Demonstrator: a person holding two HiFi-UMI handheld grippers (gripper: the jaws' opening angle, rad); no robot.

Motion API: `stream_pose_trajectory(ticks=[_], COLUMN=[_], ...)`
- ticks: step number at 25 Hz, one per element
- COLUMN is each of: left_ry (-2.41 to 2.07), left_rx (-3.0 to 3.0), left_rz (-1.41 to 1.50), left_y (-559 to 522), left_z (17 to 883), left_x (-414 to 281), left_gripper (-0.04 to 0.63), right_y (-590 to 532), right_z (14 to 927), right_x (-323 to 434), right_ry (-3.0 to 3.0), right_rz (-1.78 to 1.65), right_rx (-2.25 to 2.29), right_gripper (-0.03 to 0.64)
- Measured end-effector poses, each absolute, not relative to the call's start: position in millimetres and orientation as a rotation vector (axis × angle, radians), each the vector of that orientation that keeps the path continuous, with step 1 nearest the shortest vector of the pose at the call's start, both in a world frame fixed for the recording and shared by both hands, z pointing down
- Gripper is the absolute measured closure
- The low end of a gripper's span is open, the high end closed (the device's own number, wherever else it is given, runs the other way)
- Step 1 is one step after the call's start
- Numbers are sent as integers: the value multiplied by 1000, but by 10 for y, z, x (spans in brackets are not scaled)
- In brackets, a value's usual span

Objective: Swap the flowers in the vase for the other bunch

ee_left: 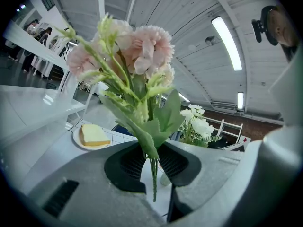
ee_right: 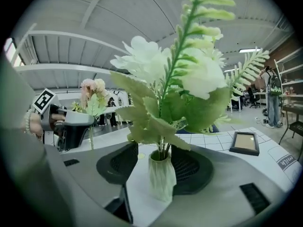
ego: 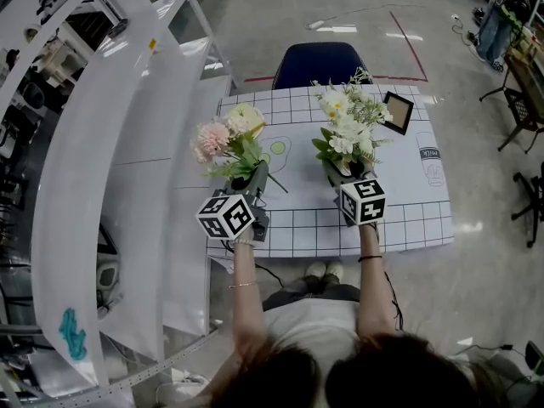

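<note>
A bunch of pink and cream flowers (ego: 223,138) is held up above the table's left half, my left gripper (ego: 255,181) shut on its thin green stems (ee_left: 153,174). The blooms (ee_left: 137,56) fill the left gripper view. A white bunch with fern leaves (ego: 348,121) stands in a small pale ribbed vase (ee_right: 161,176) on the gridded table (ego: 408,211). My right gripper (ee_right: 156,167) is open around the vase, with a gap showing beside it. In the head view the right gripper (ego: 347,177) covers the vase. The right gripper view shows the left gripper (ee_right: 71,126) at its left edge.
A small picture frame (ego: 397,111) lies at the table's far right. A plate with a slice of bread (ee_left: 92,136) sits beyond the pink bunch. A blue chair (ego: 319,65) stands behind the table. White shelving (ego: 110,143) runs along the left side.
</note>
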State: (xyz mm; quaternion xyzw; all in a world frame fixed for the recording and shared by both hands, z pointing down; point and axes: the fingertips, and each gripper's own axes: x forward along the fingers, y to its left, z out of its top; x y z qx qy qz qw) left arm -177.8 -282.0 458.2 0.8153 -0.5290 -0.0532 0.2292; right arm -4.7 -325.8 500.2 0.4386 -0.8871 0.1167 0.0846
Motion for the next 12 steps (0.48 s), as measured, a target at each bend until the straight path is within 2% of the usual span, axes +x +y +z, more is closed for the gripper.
stream_pose_trajectory(ticks=[12], left_ry=[-1412], left_rx=[2258], left_rz=[-149], left_y=[-2798], left_z=[4621], left_x=[-1704], left_gripper=[518], right_y=[-3157], right_z=[5040], right_x=[-14], right_ry=[-2625], right_rz=[342], right_rx=[1326], right_gripper=[433])
